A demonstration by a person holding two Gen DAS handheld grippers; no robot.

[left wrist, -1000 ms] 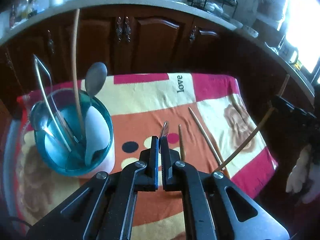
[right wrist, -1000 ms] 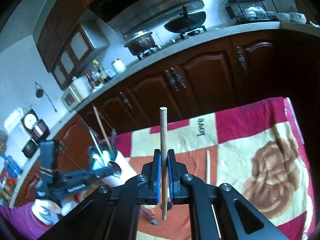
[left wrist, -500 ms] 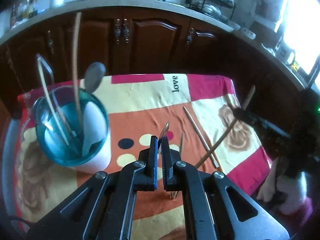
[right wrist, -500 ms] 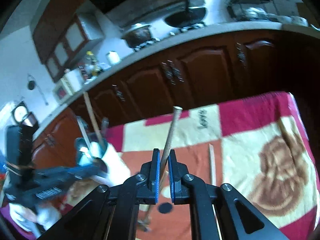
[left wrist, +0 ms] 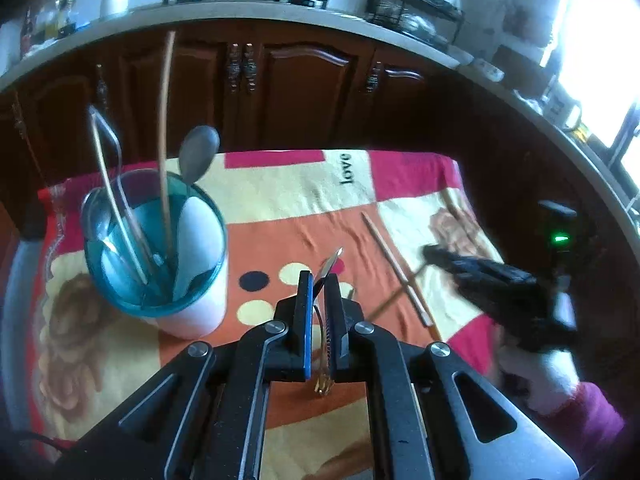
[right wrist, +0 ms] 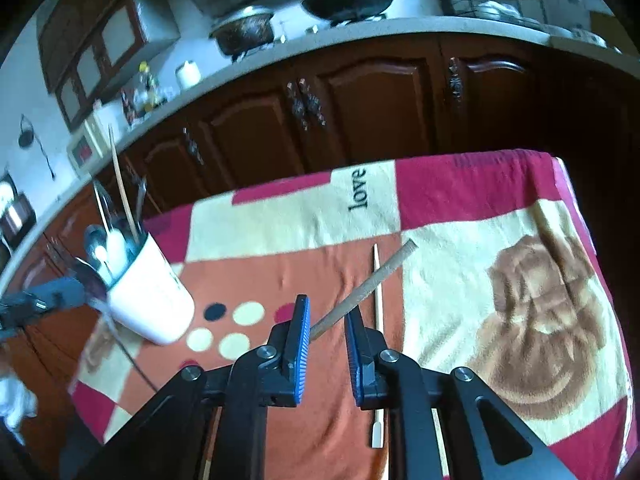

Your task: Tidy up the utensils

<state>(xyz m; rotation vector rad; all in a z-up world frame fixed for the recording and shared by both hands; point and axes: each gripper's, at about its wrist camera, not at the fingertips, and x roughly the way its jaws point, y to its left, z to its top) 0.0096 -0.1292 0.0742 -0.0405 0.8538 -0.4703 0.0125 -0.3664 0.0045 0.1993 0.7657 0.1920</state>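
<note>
A white cup with a teal inside [left wrist: 192, 312] stands on the left of the cloth and holds spoons and chopsticks. My left gripper [left wrist: 319, 280] hovers to its right, gripping a metal fork [left wrist: 330, 264] whose tines hang below; its jaws are opening slightly. In the right wrist view the cup [right wrist: 152, 300] sits at the left. My right gripper [right wrist: 326, 320] is low over the cloth with its jaws opening. A wooden chopstick [right wrist: 380, 276] leans loose between them, tilted up to the right. One pale chopstick [right wrist: 376, 320] lies flat on the cloth just beyond.
A patterned blanket [left wrist: 280, 200] covers the table, and its far and right edges drop off. Two chopsticks [left wrist: 394, 268] lie right of centre and another [left wrist: 452, 204] near the right edge. Dark cabinets [right wrist: 360, 112] stand behind. A gloved hand and red sleeve [left wrist: 560, 380] hold the right gripper.
The right gripper has come down toward the cloth, its jaws have parted, and the chopstick has tipped from upright to leaning right. The left jaws have widened a little with the fork still between them.
</note>
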